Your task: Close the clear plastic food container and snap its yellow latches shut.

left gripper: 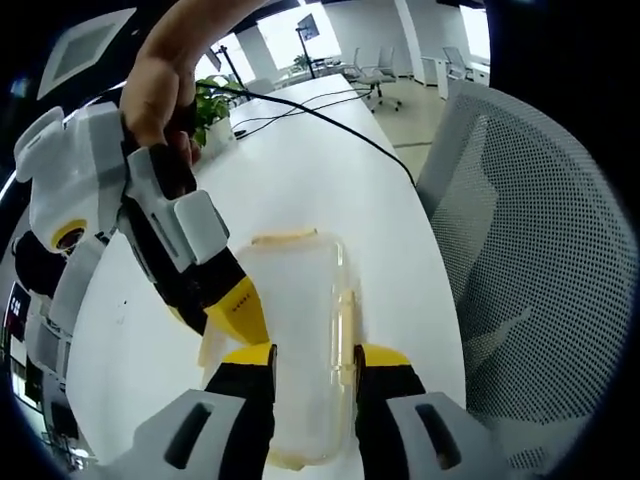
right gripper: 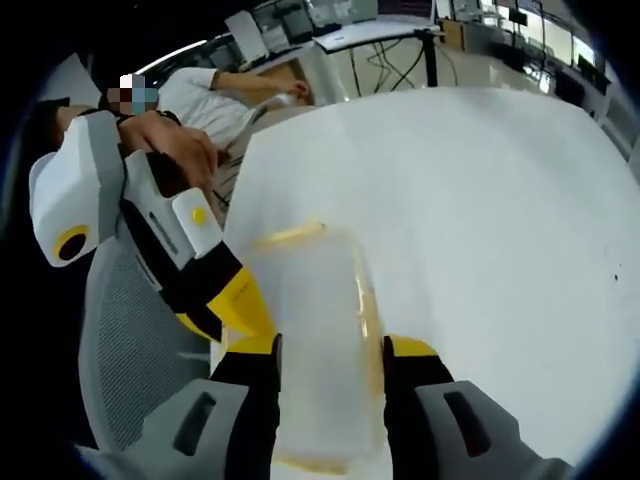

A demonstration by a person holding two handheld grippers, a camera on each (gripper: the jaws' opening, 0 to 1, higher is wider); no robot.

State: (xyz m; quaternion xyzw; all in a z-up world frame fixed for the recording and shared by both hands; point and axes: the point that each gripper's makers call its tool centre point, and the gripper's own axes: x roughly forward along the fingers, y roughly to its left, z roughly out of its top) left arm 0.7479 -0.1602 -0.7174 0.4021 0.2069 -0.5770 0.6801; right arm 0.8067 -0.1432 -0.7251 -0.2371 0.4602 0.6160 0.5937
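Note:
The clear plastic container (left gripper: 300,330) lies lengthwise on the white table (left gripper: 330,190), with its lid on. A yellow latch (left gripper: 285,238) shows at its far end and another (left gripper: 346,330) along its right side. My left gripper (left gripper: 315,365) is over the near end, its jaws a little apart with the lid showing between them. My right gripper (left gripper: 240,308), held by a hand, touches the container's left edge with a yellow tip. In the right gripper view, my right gripper (right gripper: 333,360) is placed the same way over the container (right gripper: 315,330). There my left gripper (right gripper: 240,300) comes in from the left.
A grey mesh chair (left gripper: 540,260) stands close by the table's right edge. A black cable (left gripper: 340,125) and a potted plant (left gripper: 215,100) lie at the table's far end. A seated person (right gripper: 230,95) and another mesh chair (right gripper: 130,340) are beyond the table's left edge.

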